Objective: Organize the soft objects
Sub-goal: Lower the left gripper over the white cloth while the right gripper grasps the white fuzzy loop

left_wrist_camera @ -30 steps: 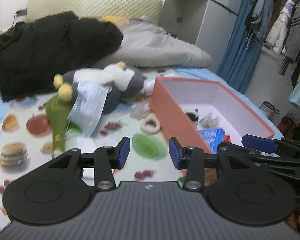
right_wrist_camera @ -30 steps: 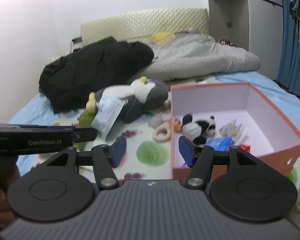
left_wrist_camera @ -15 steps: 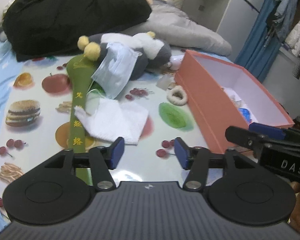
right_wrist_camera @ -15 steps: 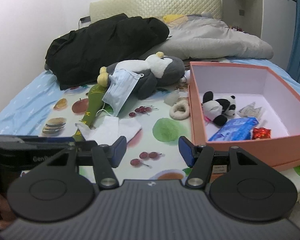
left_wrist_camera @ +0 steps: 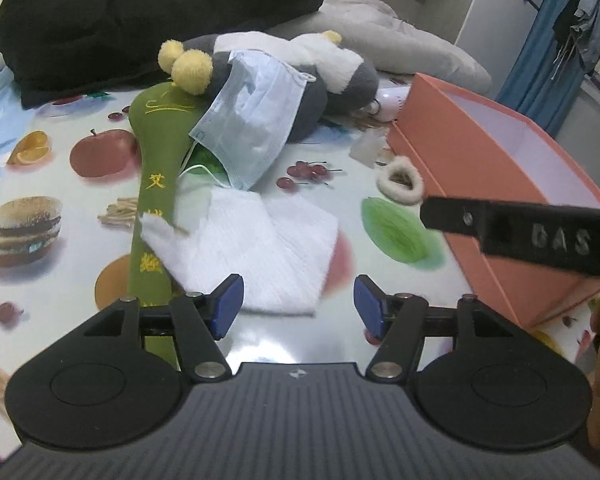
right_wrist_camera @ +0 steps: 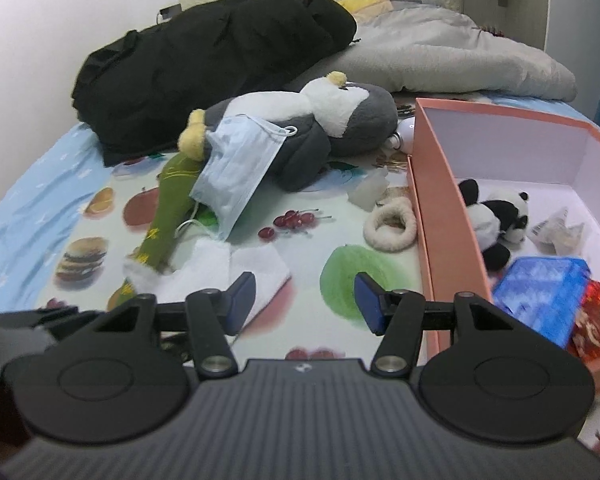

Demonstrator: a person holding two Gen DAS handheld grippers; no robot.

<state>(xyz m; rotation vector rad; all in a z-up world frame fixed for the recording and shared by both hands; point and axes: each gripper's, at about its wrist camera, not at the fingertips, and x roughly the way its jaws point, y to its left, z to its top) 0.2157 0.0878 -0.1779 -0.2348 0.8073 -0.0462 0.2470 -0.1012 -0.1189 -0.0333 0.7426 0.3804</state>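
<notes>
White cloth [left_wrist_camera: 260, 248] lay flat on the bed [left_wrist_camera: 40, 168], partly over the green plush stick [left_wrist_camera: 156, 184], beside the orange box [left_wrist_camera: 500, 184]. Left gripper [left_wrist_camera: 298, 304] had dropped closer over the last second, its jaws wider and empty, now just short of the cloth's near edge. Right gripper [right_wrist_camera: 304, 300] was open, empty. Likely next pick: cloth.

mask [left_wrist_camera: 252, 120] on plush [left_wrist_camera: 324, 76], cloth [left_wrist_camera: 256, 248] before it, box [left_wrist_camera: 500, 168] right
</notes>
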